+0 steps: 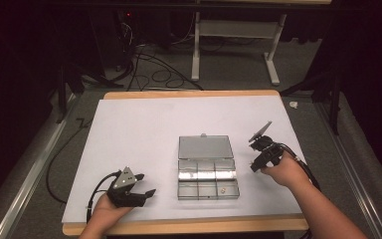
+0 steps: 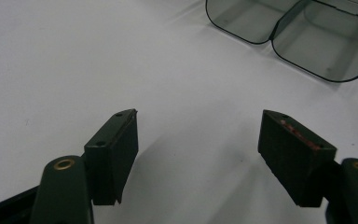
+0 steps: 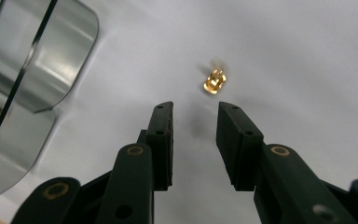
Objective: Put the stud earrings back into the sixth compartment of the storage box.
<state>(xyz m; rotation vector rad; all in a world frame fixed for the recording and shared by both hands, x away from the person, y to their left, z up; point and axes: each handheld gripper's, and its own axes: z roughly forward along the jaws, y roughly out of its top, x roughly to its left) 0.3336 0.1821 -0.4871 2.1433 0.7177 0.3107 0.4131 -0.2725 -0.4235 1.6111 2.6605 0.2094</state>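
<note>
We see a table (image 1: 129,124) covered by a smooth, matte white sheet with a wooden edge showing at front and back. Near its middle lies a clear plastic organiser box (image 1: 208,182), rectangular with rounded corners, divided into six compartments in two rows; its flat hinged lid (image 1: 205,147) lies open on the far side. A small pale item (image 1: 223,189) rests in the near right compartment, too small to identify from above. The left gripper (image 1: 145,184), held in the person's left hand (image 1: 104,211) near the front left of the table, has its two blocky black jaws spread wide over bare sheet, well apart from the box and holding nothing. The right gripper (image 3: 195,116), held just right of the box, has its jaws partly spread, with a clear gap between them, and empty. Just beyond its tips a small, shiny gold-coloured metal piece (image 3: 214,81) lies on the sheet, slightly blurred, near but not touching the jaws.
</note>
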